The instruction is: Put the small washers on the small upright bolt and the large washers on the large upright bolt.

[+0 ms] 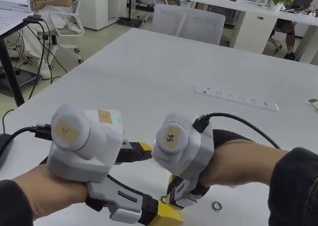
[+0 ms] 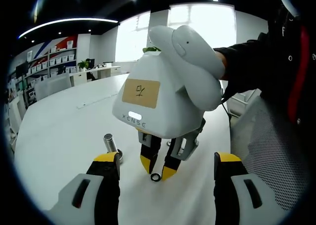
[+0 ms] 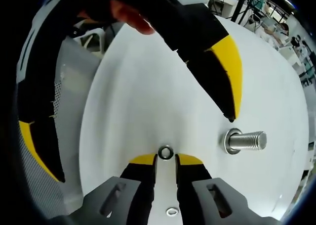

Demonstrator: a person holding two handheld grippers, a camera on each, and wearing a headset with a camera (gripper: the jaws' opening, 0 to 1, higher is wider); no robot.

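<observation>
Washer (image 3: pixel 166 152) is pinched flat on the table at the very tips of the right gripper (image 3: pixel 166 158), low centre of its view. Upright bolt (image 3: pixel 244 141) is seen off right. Left gripper (image 2: pixel 167 158) is held spread wide.

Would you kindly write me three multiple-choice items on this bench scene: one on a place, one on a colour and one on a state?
1. Where does the small washer nearest the right gripper lie?
A. on the table, right at that gripper's tips
B. on a plate
C. in a cup

2. What colour are the gripper tips?
A. red
B. yellow
C. blue

3. How does the left gripper stand?
A. shut on a screwdriver
B. shut on a cloth
C. wide open, holding nothing

Answers:
1 A: the right gripper view shows the washer on the table at its tips.
2 B: both gripper views show yellow ends.
3 C: its jaws stand far apart in the left gripper view.
</observation>
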